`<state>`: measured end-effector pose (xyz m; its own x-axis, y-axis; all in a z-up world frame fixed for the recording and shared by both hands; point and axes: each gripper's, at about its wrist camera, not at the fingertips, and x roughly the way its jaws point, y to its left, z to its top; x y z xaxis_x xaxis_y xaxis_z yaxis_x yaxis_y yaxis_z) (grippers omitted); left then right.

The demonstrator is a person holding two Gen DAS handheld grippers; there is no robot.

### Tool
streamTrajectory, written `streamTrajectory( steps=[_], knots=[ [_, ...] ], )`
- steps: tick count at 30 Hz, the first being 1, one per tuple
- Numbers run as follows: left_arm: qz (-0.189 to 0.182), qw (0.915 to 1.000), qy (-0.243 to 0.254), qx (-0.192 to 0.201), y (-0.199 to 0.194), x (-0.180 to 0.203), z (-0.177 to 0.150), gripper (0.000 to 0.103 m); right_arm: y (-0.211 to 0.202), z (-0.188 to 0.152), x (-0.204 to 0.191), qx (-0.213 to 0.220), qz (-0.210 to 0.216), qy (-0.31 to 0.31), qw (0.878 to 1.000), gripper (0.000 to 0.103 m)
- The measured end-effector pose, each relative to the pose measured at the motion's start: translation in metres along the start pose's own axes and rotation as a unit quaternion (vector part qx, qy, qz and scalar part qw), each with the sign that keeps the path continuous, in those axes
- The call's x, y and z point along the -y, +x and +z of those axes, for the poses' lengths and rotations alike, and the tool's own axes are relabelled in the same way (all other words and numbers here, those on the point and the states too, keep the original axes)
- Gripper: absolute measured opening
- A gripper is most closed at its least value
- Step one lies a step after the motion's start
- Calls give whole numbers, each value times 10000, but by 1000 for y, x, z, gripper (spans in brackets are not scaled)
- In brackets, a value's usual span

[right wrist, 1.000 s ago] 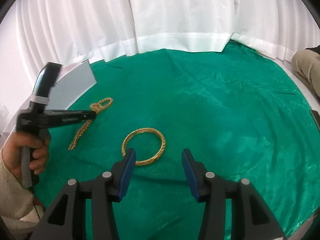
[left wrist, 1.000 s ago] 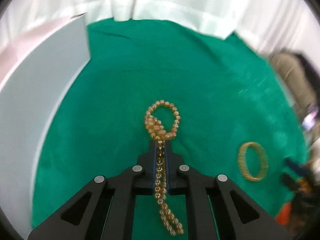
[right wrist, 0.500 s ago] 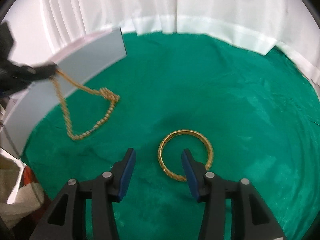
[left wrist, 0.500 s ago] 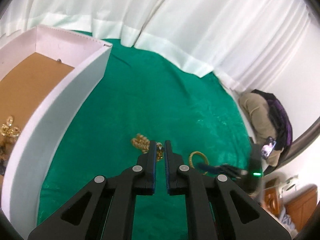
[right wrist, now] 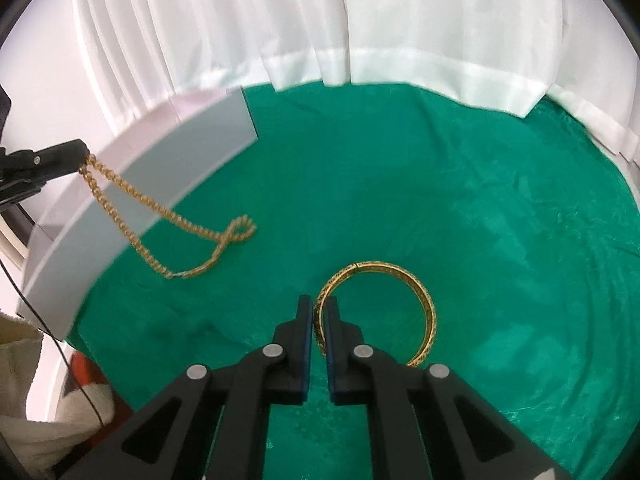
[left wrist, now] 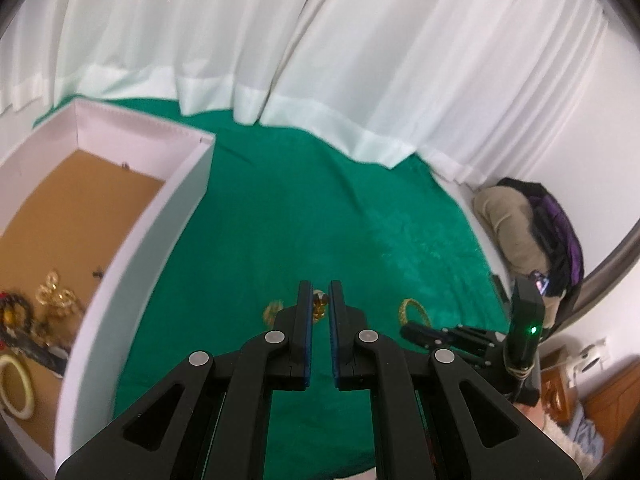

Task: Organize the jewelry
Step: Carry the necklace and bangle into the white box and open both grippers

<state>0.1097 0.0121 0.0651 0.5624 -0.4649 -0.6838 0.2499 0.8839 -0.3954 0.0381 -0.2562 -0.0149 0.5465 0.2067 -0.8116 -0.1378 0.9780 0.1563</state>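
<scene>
My left gripper (left wrist: 319, 300) is shut on a gold bead chain (left wrist: 320, 307). In the right wrist view the left gripper (right wrist: 82, 156) holds the chain (right wrist: 160, 212) raised beside the white box (right wrist: 160, 168); its far loop still lies on the green cloth. My right gripper (right wrist: 318, 314) is shut on the near-left rim of a gold bangle (right wrist: 416, 300) that rests on the cloth. In the left wrist view the bangle (left wrist: 414, 310) and right gripper (left wrist: 412, 330) show at the right.
The white box (left wrist: 176, 216) has a brown floor with several jewelry pieces (left wrist: 56, 300) and a pale ring (left wrist: 16, 392) inside. Green cloth (right wrist: 440, 208) covers the round table; white curtains hang behind. A bag (left wrist: 532, 228) lies off the table's right.
My left gripper has lifted the chain off the cloth toward the box. My right gripper has moved forward and shut on the bangle's rim.
</scene>
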Motion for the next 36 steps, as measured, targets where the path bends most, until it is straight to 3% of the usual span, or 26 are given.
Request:
streamTrajectory(
  steps=[8, 14, 18, 23, 28, 32, 36],
  knots=[
    [-216, 9987, -100, 453, -72, 2, 35, 5, -37, 23, -17, 365, 506, 75, 9980, 6],
    [-120, 9955, -142, 924, -145, -12, 63, 5, -50, 54, -44, 527, 879, -150, 9946, 6],
    [166, 9917, -218, 1255, -192, -34, 83, 5, -48, 81, -72, 583, 1158, -369, 9909, 6],
    [745, 9848, -387, 1519, -223, -77, 91, 5, -42, 115, -124, 610, 1598, -677, 9829, 6],
    [1263, 9792, -547, 1489, -217, -124, 90, 5, -24, 148, -178, 670, 1827, -1046, 9753, 6],
    [1518, 9789, -693, 1183, -184, -160, 89, 5, 18, 174, -216, 377, 1944, -1184, 9730, 6],
    [1856, 9749, -752, 970, -146, -197, 87, 5, 71, 188, -250, 45, 1774, -1423, 9738, 6]
  ],
)
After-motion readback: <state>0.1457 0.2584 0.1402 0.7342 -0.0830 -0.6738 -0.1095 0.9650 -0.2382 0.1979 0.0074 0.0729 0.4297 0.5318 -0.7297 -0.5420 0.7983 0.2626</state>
